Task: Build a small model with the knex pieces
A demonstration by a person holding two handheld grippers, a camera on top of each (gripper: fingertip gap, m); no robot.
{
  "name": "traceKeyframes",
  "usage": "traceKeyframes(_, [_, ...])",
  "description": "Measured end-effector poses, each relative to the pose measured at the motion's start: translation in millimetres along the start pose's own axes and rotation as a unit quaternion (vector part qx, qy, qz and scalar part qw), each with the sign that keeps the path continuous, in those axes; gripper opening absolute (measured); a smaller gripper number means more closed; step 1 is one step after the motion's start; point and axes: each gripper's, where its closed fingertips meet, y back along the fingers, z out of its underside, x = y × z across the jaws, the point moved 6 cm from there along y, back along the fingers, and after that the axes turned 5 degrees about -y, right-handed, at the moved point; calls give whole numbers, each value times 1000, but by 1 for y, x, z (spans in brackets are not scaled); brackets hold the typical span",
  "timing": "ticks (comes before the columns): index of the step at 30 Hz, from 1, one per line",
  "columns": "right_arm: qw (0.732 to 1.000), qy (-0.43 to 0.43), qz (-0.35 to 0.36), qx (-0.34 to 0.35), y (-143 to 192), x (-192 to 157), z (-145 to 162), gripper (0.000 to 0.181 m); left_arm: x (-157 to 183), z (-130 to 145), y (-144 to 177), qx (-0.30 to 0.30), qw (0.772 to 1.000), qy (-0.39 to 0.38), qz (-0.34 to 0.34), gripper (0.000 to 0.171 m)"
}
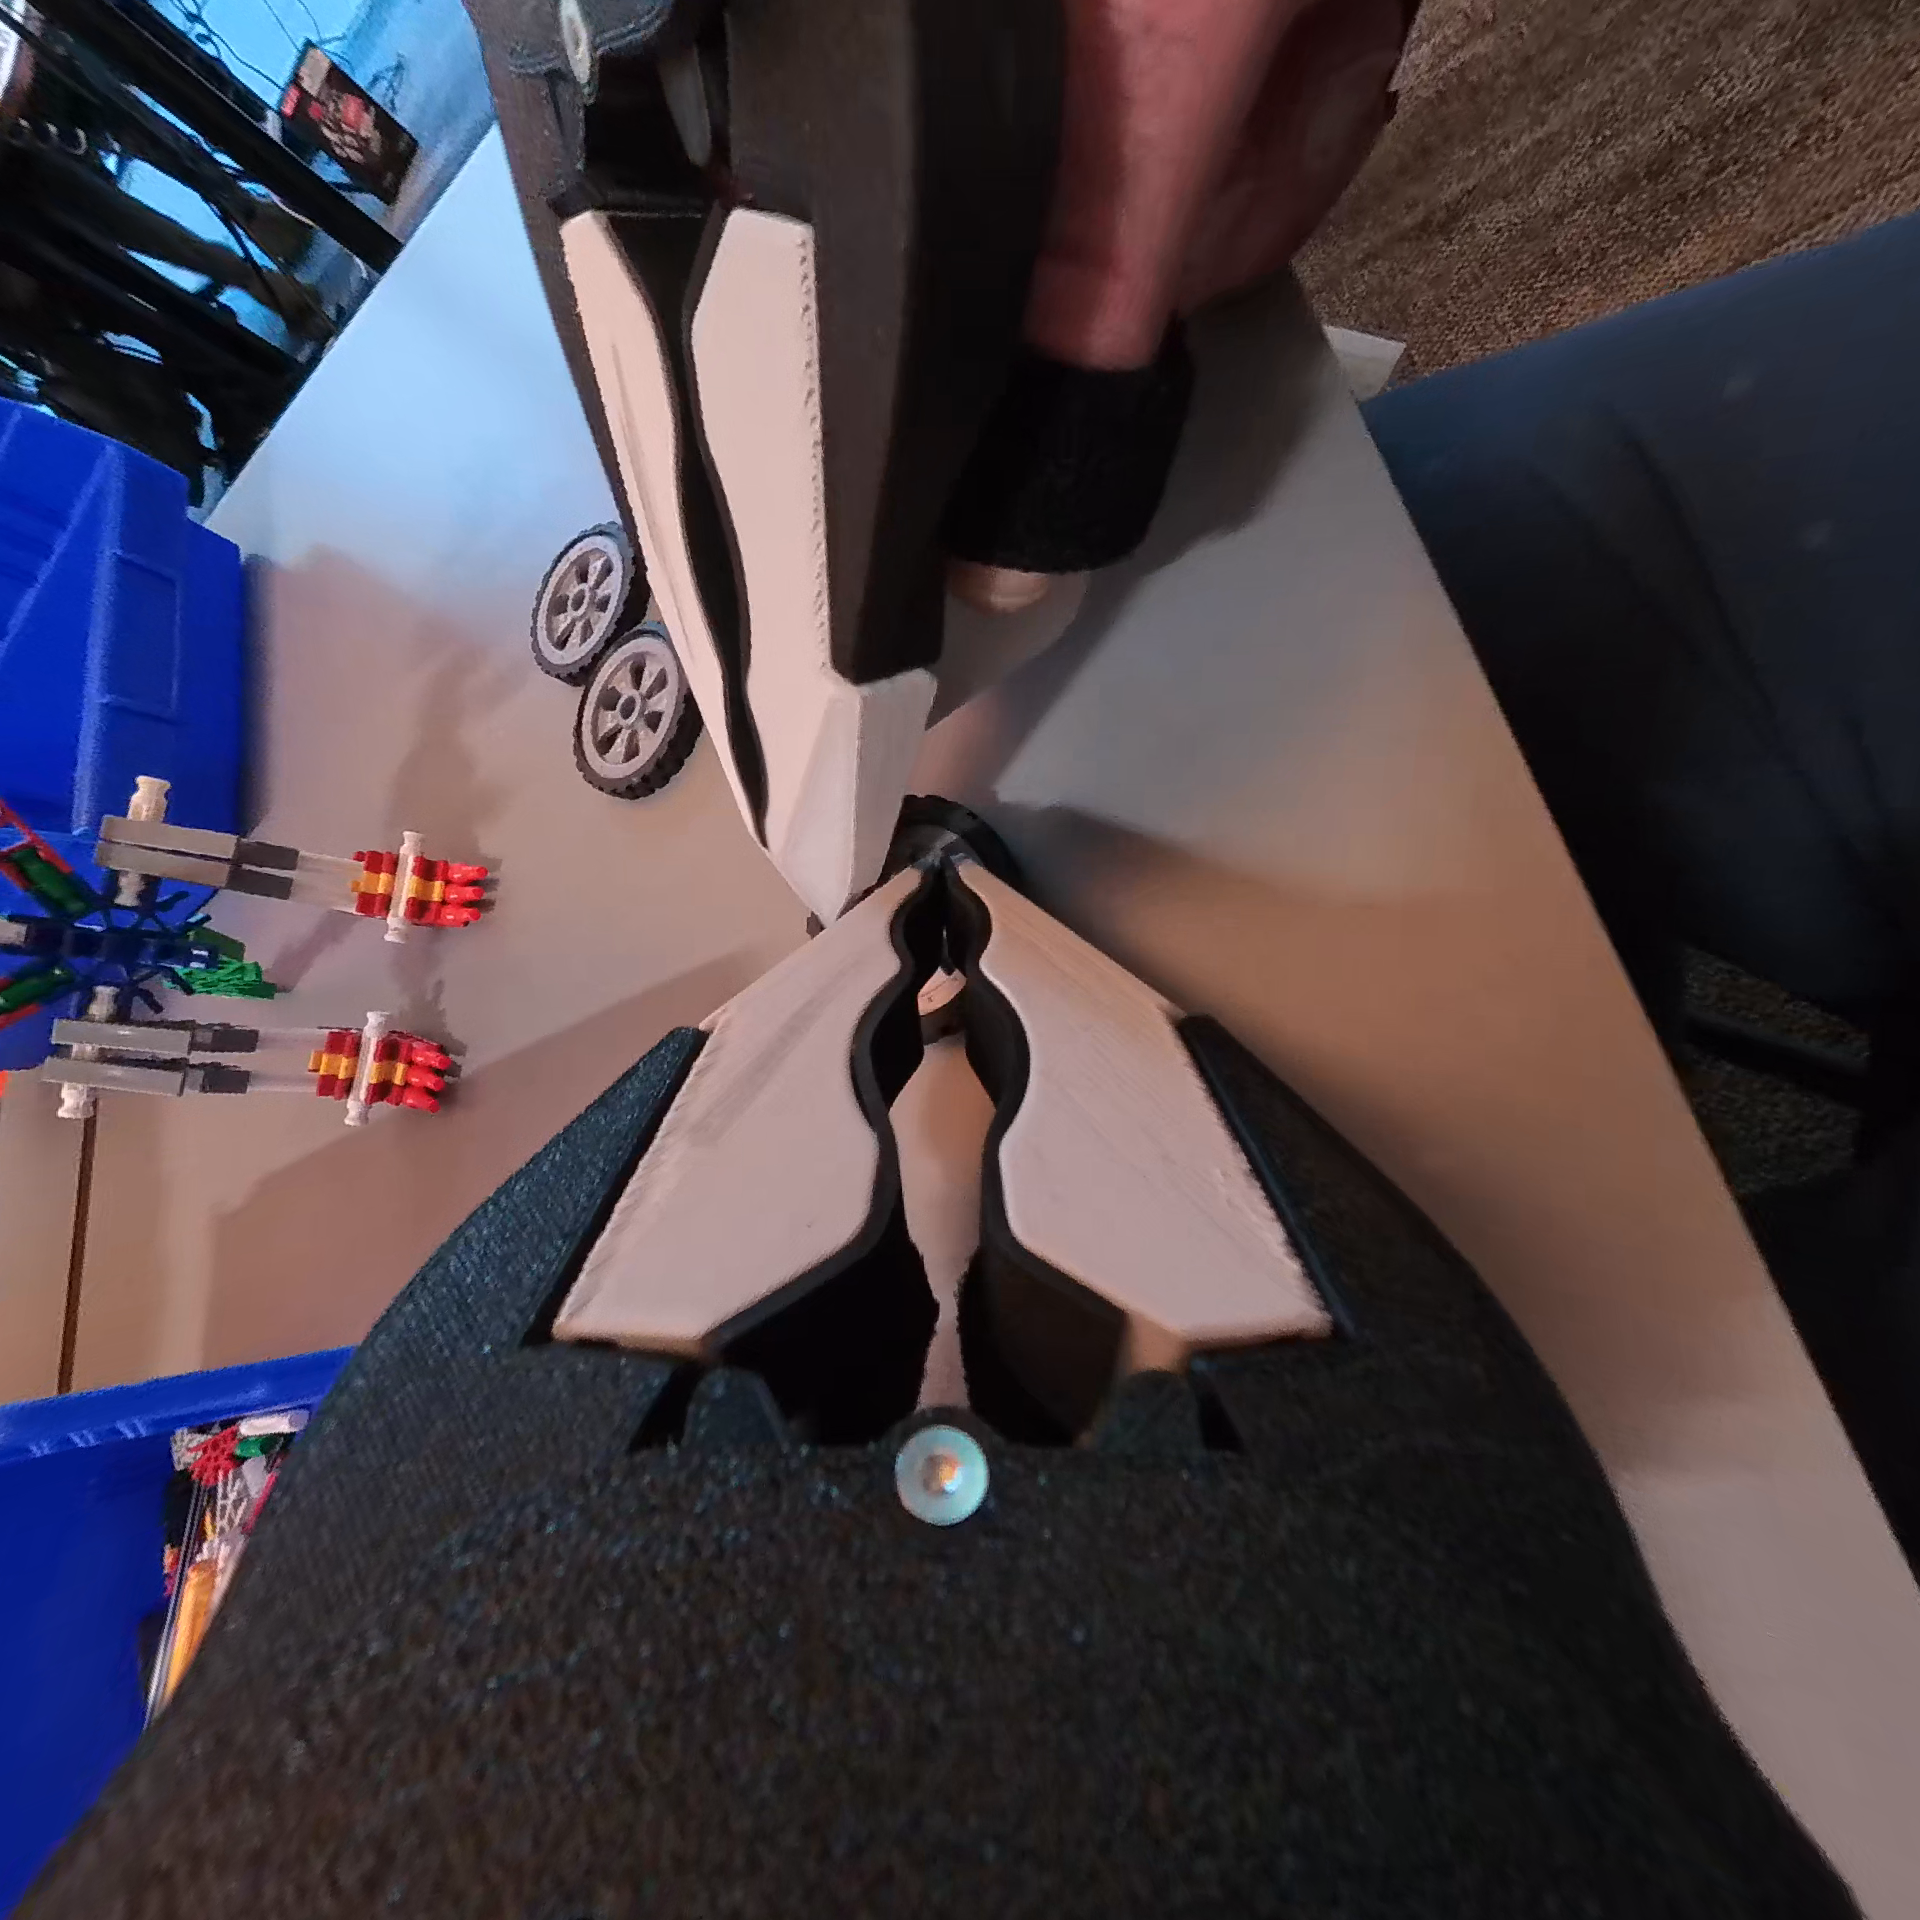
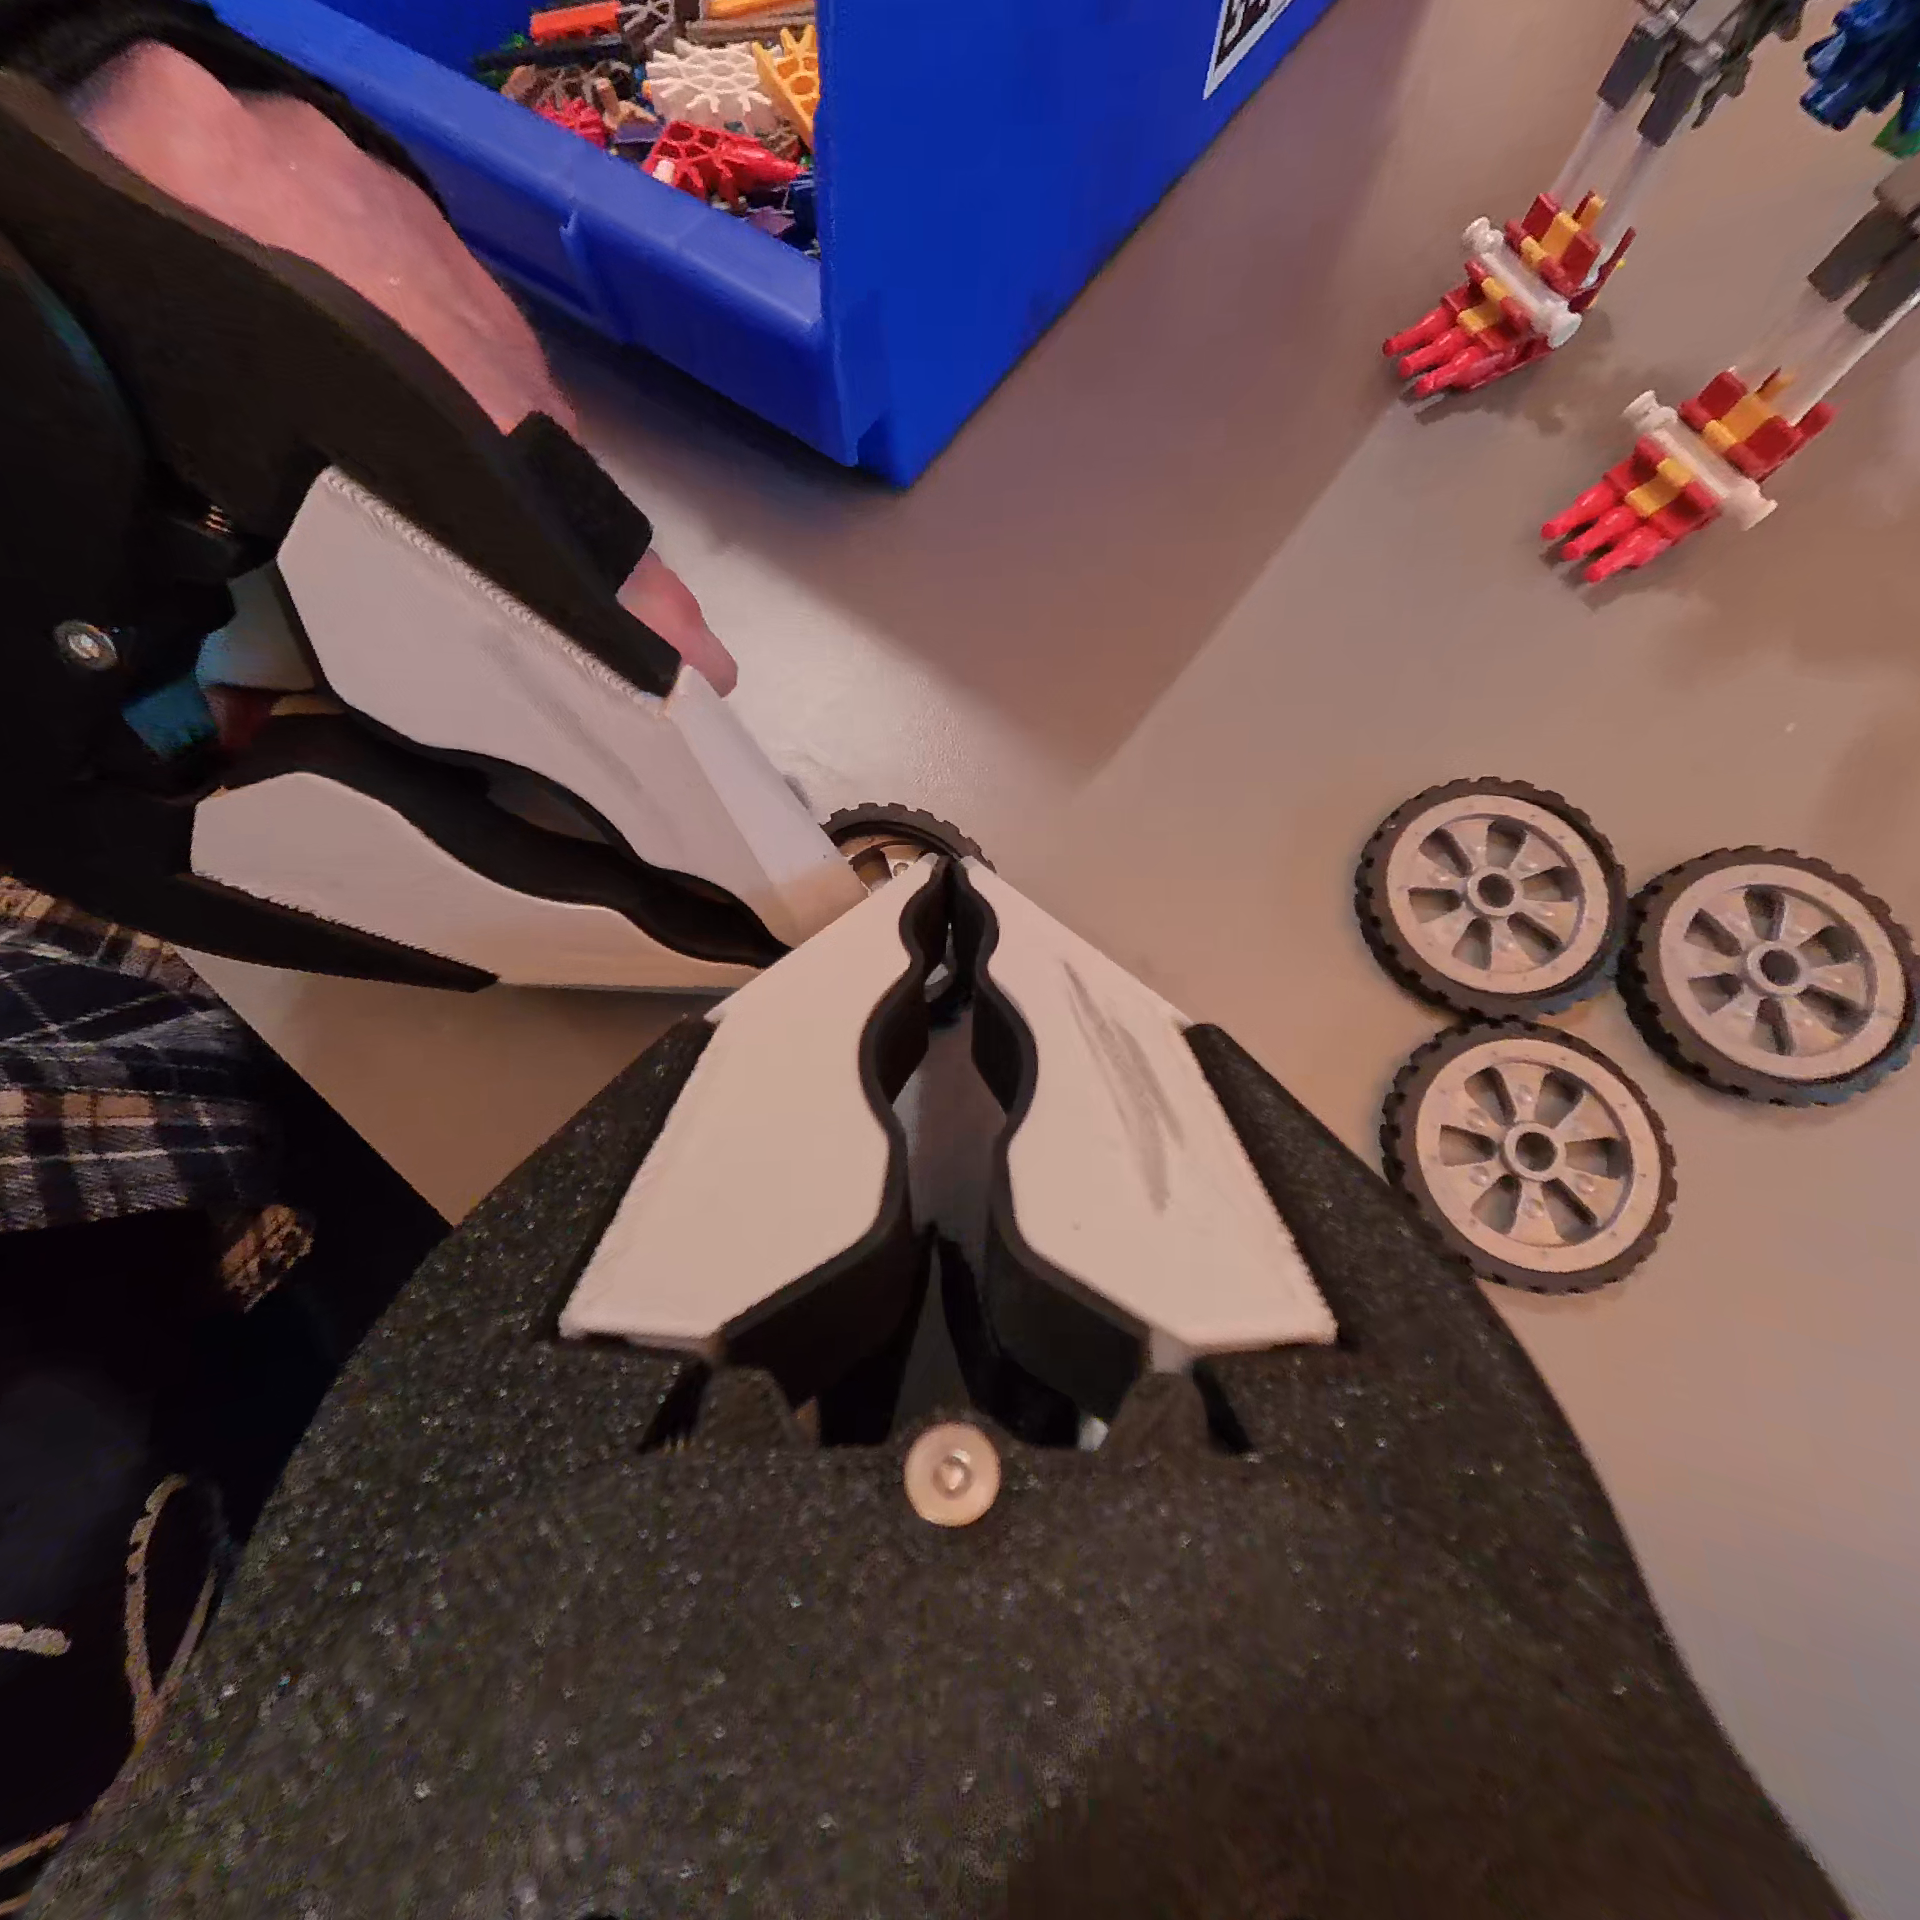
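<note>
no writing here is clear enough to read

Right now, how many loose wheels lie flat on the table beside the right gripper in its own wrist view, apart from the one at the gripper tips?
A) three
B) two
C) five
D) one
A: three grey-spoked wheels lie flat in a cluster on the table, off to the side of the right gripper.

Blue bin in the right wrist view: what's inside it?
The blue bin holds a jumble of small plastic construction pieces: white snowflake-shaped, yellow, red and orange connectors. Its near wall hides anything deeper, and the frame cuts off the rest.
</note>
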Motion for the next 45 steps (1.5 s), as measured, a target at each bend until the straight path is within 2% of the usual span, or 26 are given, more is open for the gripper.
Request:
traceKeyframes(6, [1000,21,19,3,-1,0,-1,0,-1,1,-2,-1,1000,7,-4,0])
traceKeyframes(12, [1000,19,21,-9,14,-2,8,0,1,-2,-3,-11,1000,3,-10,0])
traceKeyframes(19, [997,41,67,-26,11,-3,8,0,2,-5,-6,0,1000,11,-2,0])
traceKeyframes(28, [998,14,65,-10,8,5,10,0,3,-6,-9,0,1000,3,-6,0])
traceKeyframes(34, [998,22,55,-30,5,5,6,0,3,-6,-10,0,1000,1,-4,0])
traceKeyframes(42, [996,9,-2,-84,2,11,-3,0,2,-3,-11,8,1000,10,-2,0])
traceKeyframes(45, [996,-5,-20,-84,2,12,-3,0,1,-2,-11,9,1000,8,3,0])
